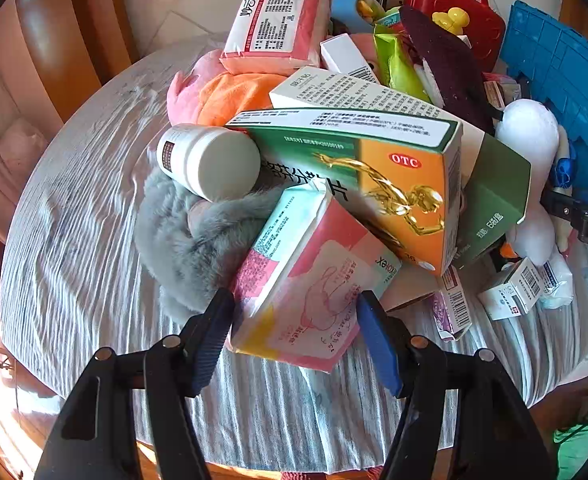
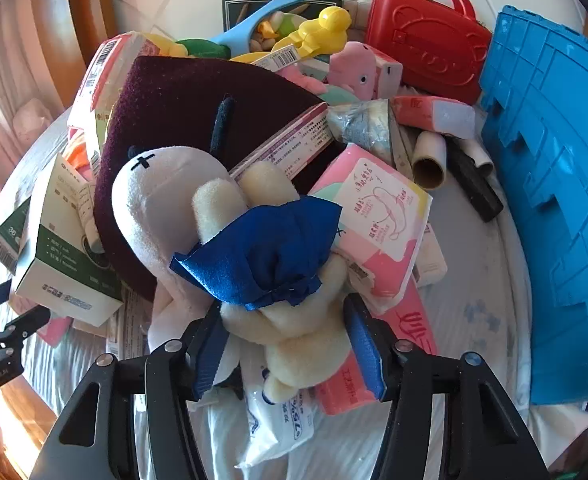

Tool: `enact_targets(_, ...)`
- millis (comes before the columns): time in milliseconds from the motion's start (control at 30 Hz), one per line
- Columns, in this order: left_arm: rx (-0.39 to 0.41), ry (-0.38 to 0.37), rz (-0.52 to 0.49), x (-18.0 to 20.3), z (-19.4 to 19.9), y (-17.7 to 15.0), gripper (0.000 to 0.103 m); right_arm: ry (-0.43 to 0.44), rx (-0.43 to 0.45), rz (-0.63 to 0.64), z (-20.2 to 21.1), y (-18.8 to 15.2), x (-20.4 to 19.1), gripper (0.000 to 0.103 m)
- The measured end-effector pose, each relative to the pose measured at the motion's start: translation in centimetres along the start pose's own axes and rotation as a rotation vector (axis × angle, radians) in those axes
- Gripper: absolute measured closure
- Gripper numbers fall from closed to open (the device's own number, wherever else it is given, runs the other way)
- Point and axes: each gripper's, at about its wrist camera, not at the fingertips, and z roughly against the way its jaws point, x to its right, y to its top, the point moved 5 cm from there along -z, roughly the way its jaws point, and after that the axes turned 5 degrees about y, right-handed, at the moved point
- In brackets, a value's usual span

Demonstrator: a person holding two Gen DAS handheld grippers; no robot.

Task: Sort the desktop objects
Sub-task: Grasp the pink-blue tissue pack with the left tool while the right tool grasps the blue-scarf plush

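A heap of mixed objects lies on a striped cloth. In the left wrist view my left gripper (image 1: pixel 296 332) is open, its jaws on either side of a pink tissue pack (image 1: pixel 314 292) at the front of the heap. Behind it lie an orange and green OTC medicine box (image 1: pixel 374 176), a white pill bottle (image 1: pixel 209 160) and grey fur (image 1: pixel 189 244). In the right wrist view my right gripper (image 2: pixel 285 344) straddles a white plush toy (image 2: pixel 294 344) with a blue bow (image 2: pixel 265 252); its pads look close to the plush's lower body.
A blue plastic crate (image 2: pixel 554 200) stands at the right, also in the left wrist view (image 1: pixel 566 80). A red toy case (image 2: pixel 426 40), a dark maroon cloth (image 2: pixel 197 108), cardboard tubes (image 2: pixel 430 160) and more tissue packs (image 1: pixel 281 24) fill the heap. A wooden chair back (image 1: pixel 53 40) stands at the far left.
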Motion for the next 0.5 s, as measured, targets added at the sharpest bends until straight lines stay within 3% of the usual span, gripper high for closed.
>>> enact_targets(133, 0.006, -0.002, 0.016, -0.1, 0.8, 0.1, 0.057, 0.008, 0.024, 0.008, 0.6, 0.2, 0.1, 0.063)
enact_targets(367, 0.014, -0.046, 0.053, -1.1, 2.4, 0.1, 0.080, 0.060, 0.042, -0.016, 1.9, 0.1, 0.4, 0.066)
enact_targets(500, 0.035, -0.048, 0.045, -1.0, 3.6, 0.2, 0.087, 0.068, 0.060, -0.010, 3.0, 0.1, 0.4, 0.067)
